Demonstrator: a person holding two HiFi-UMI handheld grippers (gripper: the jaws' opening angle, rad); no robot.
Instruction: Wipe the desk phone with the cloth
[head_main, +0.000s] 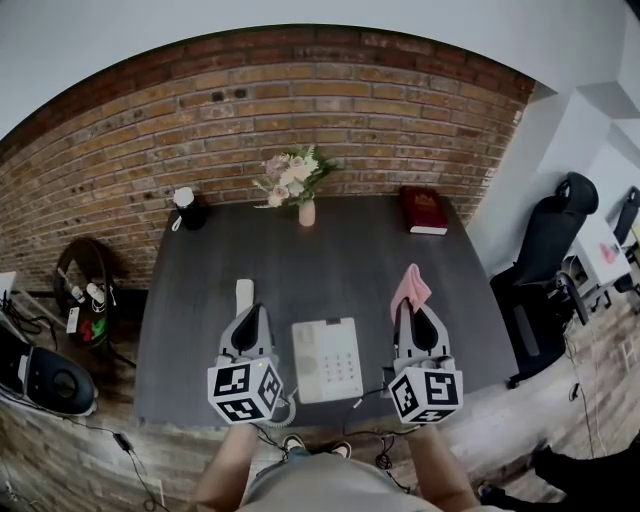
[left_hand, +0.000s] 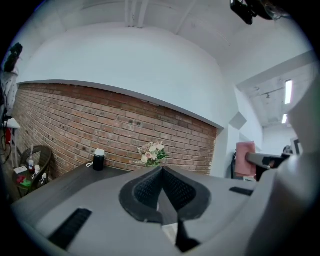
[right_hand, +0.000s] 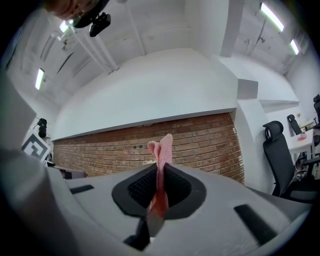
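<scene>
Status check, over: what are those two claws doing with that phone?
Right gripper shut on pink cloth. Left gripper shut, empty. Phone on desk between them, cloth not on it yet. Nothing blocking.

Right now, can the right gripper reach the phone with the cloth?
Probably yes. The right gripper, shut on the cloth, is just to the right of the phone. Only bare desk shows between them, so nothing seems to block the way.

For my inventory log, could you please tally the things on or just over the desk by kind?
Phone: 1
Handset: 1
Cloth: 1
Book: 1
Flower vase: 1
Black jar: 1
Total: 6
</scene>
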